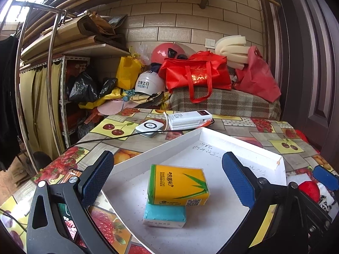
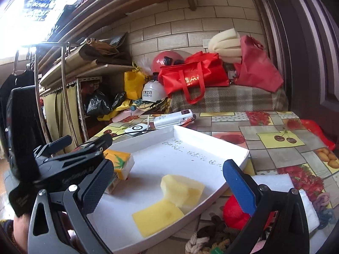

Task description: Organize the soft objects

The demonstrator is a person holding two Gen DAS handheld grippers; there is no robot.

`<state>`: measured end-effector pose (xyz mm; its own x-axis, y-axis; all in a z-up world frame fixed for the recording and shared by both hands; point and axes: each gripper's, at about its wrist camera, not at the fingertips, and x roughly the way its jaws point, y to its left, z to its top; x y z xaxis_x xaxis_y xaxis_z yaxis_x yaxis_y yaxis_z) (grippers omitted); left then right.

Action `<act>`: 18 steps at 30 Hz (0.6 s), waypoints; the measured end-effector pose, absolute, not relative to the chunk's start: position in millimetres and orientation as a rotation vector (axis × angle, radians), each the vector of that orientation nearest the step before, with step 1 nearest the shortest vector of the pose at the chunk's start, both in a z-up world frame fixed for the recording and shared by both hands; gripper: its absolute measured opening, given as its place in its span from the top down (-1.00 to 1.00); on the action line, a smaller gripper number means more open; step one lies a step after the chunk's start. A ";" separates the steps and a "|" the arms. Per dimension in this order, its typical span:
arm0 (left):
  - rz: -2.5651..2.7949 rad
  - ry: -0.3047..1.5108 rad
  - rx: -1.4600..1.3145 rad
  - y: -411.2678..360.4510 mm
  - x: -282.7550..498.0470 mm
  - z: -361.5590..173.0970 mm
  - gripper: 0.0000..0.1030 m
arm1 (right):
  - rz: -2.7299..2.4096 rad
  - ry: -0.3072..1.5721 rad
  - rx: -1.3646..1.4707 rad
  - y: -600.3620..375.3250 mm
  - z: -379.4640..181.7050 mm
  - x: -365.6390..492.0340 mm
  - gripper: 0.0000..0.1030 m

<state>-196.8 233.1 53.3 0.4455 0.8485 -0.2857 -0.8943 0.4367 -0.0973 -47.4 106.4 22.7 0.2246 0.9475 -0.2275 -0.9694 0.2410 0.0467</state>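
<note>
A white tray (image 1: 211, 144) lies on the fruit-print table. In the left wrist view a yellow tissue pack (image 1: 178, 186) rests on a teal tissue pack (image 1: 164, 214) inside it. My left gripper (image 1: 167, 180) is open around them, touching neither. In the right wrist view the tray (image 2: 190, 146) holds two yellow sponges, a thick one (image 2: 181, 190) partly on a flat one (image 2: 157, 217), plus the yellow tissue pack (image 2: 121, 163). My right gripper (image 2: 167, 184) is open and empty above the sponges. A red plush (image 2: 235, 211) and braided rope (image 2: 214, 235) lie beside the tray.
A power bank (image 1: 190, 119), a small white device (image 1: 149, 128) and a black cable (image 1: 106, 139) lie behind the tray. White foam (image 2: 275, 183) lies right of it. Bags, helmets and shelves crowd the back wall. A dark door (image 1: 307, 63) stands on the right.
</note>
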 end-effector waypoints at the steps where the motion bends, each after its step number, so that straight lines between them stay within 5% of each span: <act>1: 1.093 0.205 -0.249 232.2 -196.9 53.5 -1.00 | 1.333 0.226 -0.116 104.9 22.6 -47.1 -1.00; 18: 0.894 0.256 -0.149 177.6 -167.1 56.2 -1.00 | 1.030 0.176 -0.006 7.6 29.5 20.7 -1.00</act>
<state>-167.1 177.6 56.2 0.5990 0.7496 -0.2817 -0.7850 0.6191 -0.0217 20.7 7.6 29.5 0.5021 0.8519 -0.1485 -0.8530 0.5162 0.0772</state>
